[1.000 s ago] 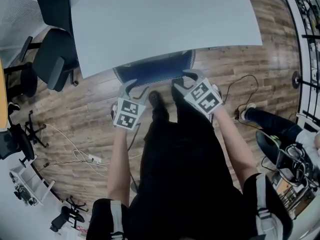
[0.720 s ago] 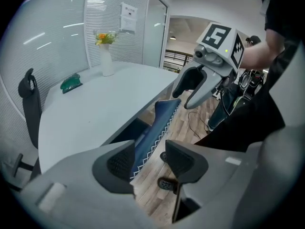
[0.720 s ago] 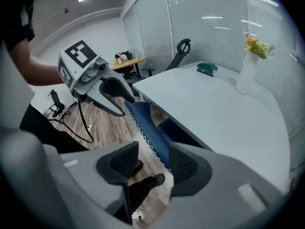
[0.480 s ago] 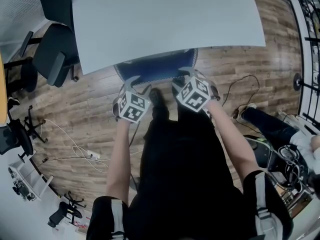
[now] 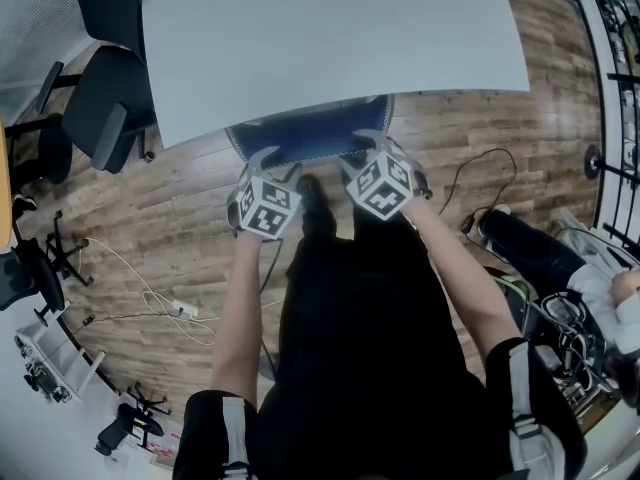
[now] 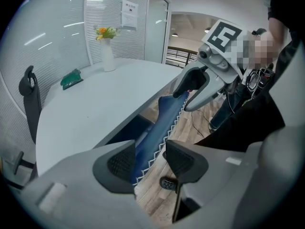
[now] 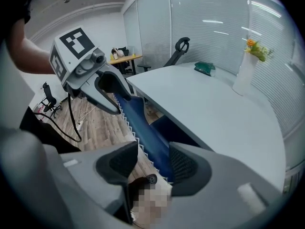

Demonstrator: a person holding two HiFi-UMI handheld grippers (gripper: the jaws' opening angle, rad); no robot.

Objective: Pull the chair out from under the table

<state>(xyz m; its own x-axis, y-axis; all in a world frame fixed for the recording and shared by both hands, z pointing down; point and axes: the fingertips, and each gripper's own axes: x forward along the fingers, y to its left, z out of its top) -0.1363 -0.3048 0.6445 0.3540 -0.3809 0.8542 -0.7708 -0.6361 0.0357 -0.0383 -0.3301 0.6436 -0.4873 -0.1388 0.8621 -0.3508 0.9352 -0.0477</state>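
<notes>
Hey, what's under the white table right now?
A blue chair is tucked under the table; its backrest top pokes past the near edge. The tabletop covers most of its seat and base.

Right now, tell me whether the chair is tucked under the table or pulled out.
Tucked in: of the chair, only its blue backrest shows past the table edge; the rest sits beneath.

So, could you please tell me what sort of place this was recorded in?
Most likely an office meeting room: a large pale table with a blue-backed chair tucked under it, glass partition walls with blinds, and a dark swivel chair at the table's side.
</notes>
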